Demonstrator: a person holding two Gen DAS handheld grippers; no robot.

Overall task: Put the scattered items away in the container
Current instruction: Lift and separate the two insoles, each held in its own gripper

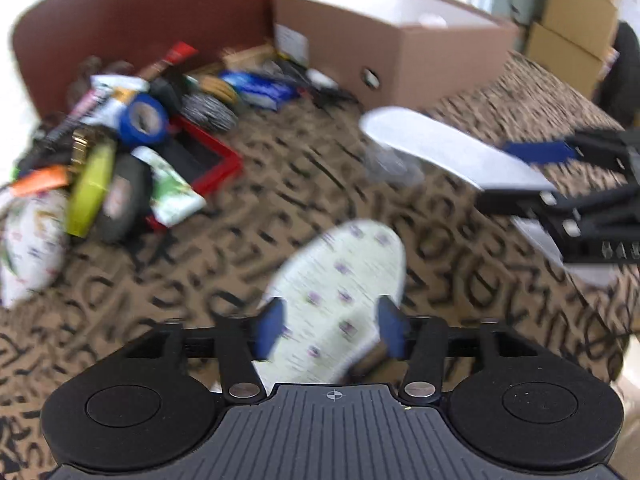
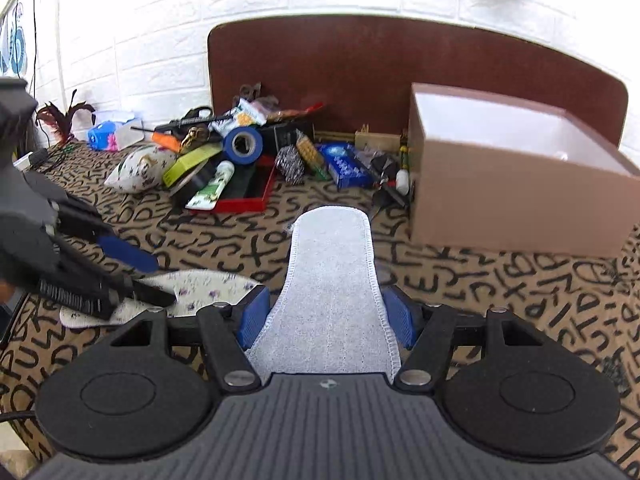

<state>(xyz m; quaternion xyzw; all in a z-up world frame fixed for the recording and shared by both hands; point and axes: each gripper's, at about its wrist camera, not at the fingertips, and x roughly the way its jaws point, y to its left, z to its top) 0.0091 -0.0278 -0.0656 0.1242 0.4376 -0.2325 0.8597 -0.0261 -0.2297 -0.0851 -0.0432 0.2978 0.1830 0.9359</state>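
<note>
Left wrist view low over patterned cloth (image 1: 280, 200), facing clutter, right wrist view facing box (image 2: 520, 196), both sharing them

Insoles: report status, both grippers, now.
Left gripper shut on floral insole. Right gripper shut on grey insole. Cardboard box open, ahead right. Path to it looks clear; clutter pile sits left.

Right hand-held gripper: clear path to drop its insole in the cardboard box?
Probably yes. The right hand-held gripper is shut on the white insole, the cardboard box sits open-topped ahead to its right, and only bare tablecloth lies between.
</note>
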